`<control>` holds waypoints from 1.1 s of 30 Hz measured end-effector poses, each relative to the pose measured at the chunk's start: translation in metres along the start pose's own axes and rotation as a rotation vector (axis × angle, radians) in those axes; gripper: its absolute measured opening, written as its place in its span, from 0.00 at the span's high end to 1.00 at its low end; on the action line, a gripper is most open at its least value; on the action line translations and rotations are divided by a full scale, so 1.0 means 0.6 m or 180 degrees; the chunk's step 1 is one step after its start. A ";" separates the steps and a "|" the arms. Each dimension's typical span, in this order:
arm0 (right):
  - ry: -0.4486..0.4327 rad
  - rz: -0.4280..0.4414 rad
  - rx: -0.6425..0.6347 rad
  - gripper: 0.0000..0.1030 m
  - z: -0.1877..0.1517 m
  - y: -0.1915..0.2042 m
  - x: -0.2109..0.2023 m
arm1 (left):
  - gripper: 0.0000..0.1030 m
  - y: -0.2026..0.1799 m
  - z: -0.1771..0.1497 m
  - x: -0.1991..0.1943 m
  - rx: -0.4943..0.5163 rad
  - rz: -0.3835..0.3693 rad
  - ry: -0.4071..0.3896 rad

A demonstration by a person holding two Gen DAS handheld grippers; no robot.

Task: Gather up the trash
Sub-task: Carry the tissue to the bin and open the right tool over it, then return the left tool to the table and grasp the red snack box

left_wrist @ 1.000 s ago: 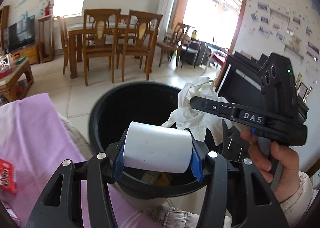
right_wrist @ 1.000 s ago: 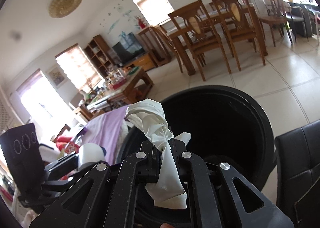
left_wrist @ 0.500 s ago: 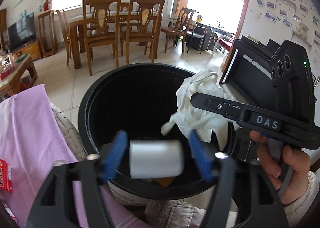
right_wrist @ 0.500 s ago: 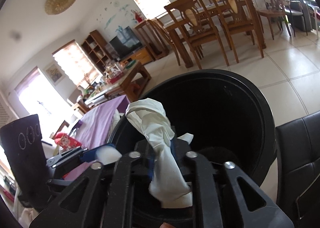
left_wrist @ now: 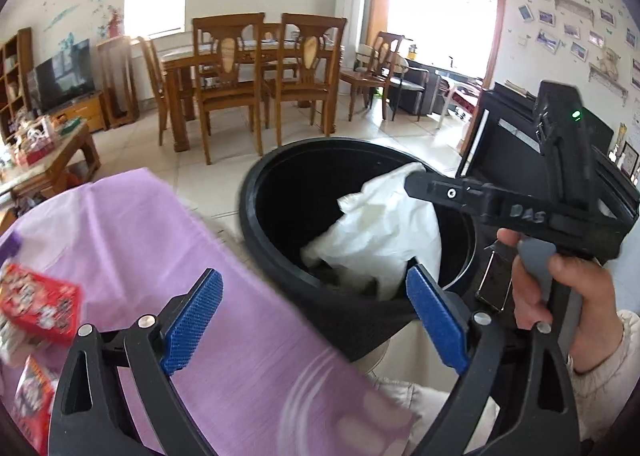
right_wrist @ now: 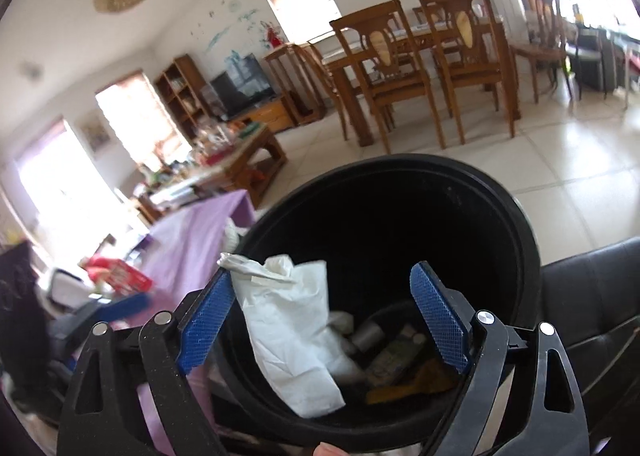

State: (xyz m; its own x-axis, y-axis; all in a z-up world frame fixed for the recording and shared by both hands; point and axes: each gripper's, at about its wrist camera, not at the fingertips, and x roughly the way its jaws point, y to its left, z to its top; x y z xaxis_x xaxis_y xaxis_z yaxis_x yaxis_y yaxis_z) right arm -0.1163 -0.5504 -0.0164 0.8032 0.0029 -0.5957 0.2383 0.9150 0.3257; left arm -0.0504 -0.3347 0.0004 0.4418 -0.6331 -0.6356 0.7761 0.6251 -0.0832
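Both tongs let go over the round black plastic bin [right_wrist: 516, 215].

The left gripper [left_wrist: 316, 324], jaws opening wide and empty, has dropped its white paper cup, now out of sight, and swung over the purple cloth [left_wrist: 168, 256]. The right gripper [right_wrist: 324, 320] is opening too; the crumpled white tissue [right_wrist: 292, 340], freed, hangs against its left pad, sliding into the bin below. 2 pieces look binned.

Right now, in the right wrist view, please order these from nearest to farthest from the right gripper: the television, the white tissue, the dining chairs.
From the right gripper, whose jaws are opening:
1. White tissue: between the jaws, beside one pad, over the black bin.
2. Dining chairs: across the floor, upper right.
3. Television: by the far wall, upper middle.
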 end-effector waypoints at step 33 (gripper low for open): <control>0.0506 0.1113 -0.1282 0.11 0.004 0.450 0.184 | 0.11 0.302 -0.166 -0.135 -0.0660 0.0640 0.0478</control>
State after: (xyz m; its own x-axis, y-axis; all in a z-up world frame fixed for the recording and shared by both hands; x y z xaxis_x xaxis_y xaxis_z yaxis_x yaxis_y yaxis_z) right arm 0.0379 -0.3039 0.0077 0.6973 0.3665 -0.6160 -0.2804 0.9304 0.2361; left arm 0.0097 -0.1247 -0.0393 0.4936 -0.4228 -0.7600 0.5651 0.8202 -0.0893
